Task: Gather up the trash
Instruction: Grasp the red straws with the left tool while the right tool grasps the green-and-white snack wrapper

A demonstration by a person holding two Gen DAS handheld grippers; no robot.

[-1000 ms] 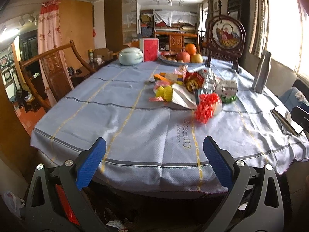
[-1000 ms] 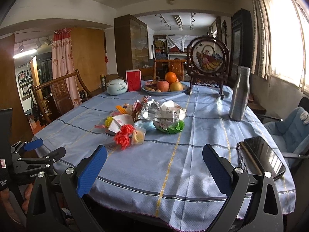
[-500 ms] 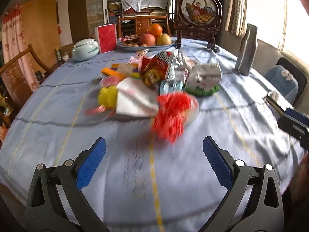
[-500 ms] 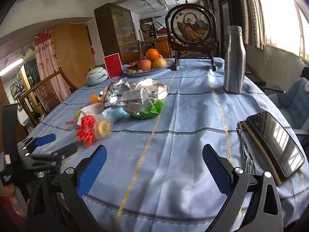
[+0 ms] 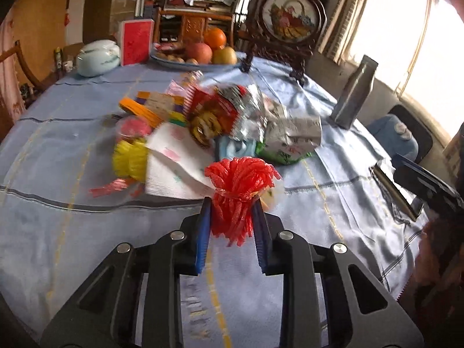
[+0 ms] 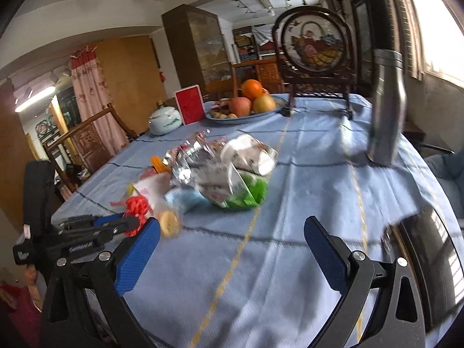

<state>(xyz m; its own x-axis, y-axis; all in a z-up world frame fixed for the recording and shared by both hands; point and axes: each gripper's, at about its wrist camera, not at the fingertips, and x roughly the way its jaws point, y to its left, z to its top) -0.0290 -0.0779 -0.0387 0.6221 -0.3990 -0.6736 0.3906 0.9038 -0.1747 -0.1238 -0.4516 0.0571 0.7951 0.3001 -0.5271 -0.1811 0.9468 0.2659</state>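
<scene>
A pile of trash lies mid-table on the blue tablecloth (image 5: 72,232): a red mesh net (image 5: 240,185), a yellow net (image 5: 129,159), a white napkin (image 5: 174,162), a red snack bag (image 5: 214,110), foil wrappers (image 5: 290,133) and a green packet (image 6: 246,191). My left gripper (image 5: 232,211) is shut on the red mesh net at the pile's near edge; it also shows in the right wrist view (image 6: 127,223). My right gripper (image 6: 232,240) is open and empty above the cloth, right of the pile.
A steel bottle (image 6: 387,107) stands at the right. A fruit plate (image 6: 246,107), a red box (image 6: 190,104), a pale lidded pot (image 6: 163,120) and a framed round screen (image 6: 316,46) stand at the far end. A dark tablet (image 6: 429,261) lies near right. A wooden chair (image 6: 87,142) stands left.
My left gripper moved forward to the pile and closed on the red mesh net. My right gripper moved forward over the table and stayed open.
</scene>
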